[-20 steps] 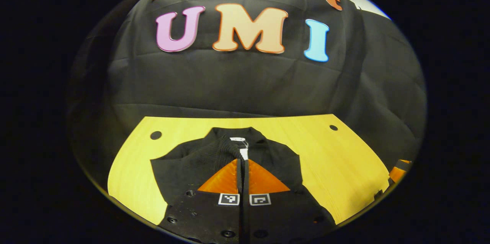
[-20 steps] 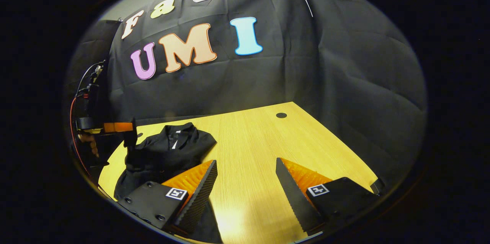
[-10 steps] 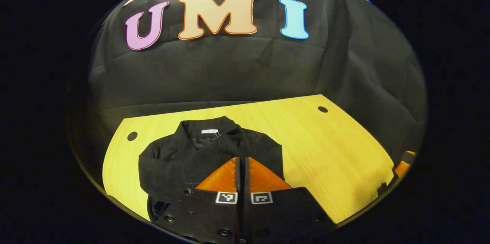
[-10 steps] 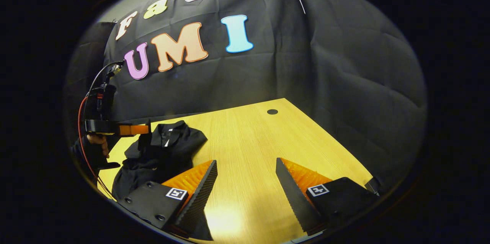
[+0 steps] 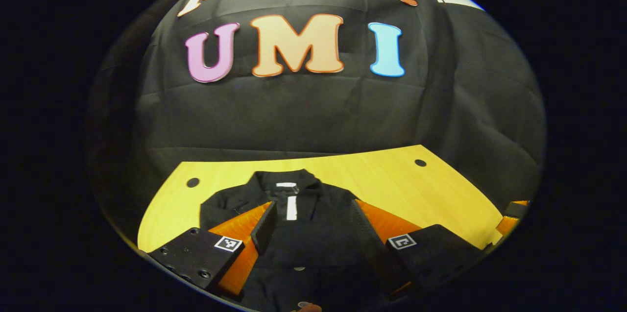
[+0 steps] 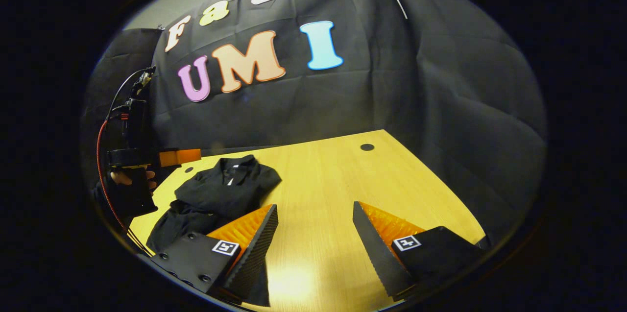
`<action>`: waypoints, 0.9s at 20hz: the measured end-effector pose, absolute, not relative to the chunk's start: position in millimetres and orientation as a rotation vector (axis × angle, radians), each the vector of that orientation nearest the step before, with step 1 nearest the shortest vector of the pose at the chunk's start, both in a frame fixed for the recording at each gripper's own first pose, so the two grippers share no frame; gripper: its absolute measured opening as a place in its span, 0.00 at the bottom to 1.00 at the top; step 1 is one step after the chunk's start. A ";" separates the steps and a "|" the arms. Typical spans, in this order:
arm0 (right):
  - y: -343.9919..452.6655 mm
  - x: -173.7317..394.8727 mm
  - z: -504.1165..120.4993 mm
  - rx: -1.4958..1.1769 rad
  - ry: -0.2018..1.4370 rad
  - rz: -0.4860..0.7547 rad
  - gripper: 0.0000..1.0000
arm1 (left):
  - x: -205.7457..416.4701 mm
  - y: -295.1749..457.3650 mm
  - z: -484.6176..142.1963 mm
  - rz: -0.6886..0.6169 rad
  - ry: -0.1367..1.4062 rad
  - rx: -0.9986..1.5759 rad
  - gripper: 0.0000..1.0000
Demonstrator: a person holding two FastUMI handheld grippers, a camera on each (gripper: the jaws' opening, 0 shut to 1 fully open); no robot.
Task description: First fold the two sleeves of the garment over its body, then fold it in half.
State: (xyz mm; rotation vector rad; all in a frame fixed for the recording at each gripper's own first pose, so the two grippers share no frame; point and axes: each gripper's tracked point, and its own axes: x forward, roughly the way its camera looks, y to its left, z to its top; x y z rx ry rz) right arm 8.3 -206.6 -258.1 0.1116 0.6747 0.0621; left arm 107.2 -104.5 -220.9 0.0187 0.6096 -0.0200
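Lying folded on the table [image 6: 333, 189], the garment [image 6: 220, 194] sits ungripped.

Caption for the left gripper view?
Open left gripper poised over a black garment on a yellow table.

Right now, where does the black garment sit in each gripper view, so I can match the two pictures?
Left gripper view: the black garment lies bottom centre, collar away, between the open left gripper fingers.
Right gripper view: lower left, beside the open right gripper.
Shared landmark: the round hole in the yellow table.
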 end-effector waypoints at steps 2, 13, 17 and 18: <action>-194.9 9.8 -259.9 0.093 0.681 0.109 0.98 | 87.7 -86.6 -213.0 0.022 0.604 0.014 0.92; -105.7 -31.8 -289.7 0.055 0.763 0.166 0.98 | -47.3 34.9 -223.2 0.129 0.700 0.047 0.92; -91.5 -66.2 -312.7 0.012 0.828 0.163 0.94 | -94.8 68.8 -242.4 0.174 0.762 0.020 0.92; -90.3 -75.2 -318.7 0.001 0.848 0.158 0.94 | -107.1 75.6 -248.3 0.182 0.778 0.016 0.92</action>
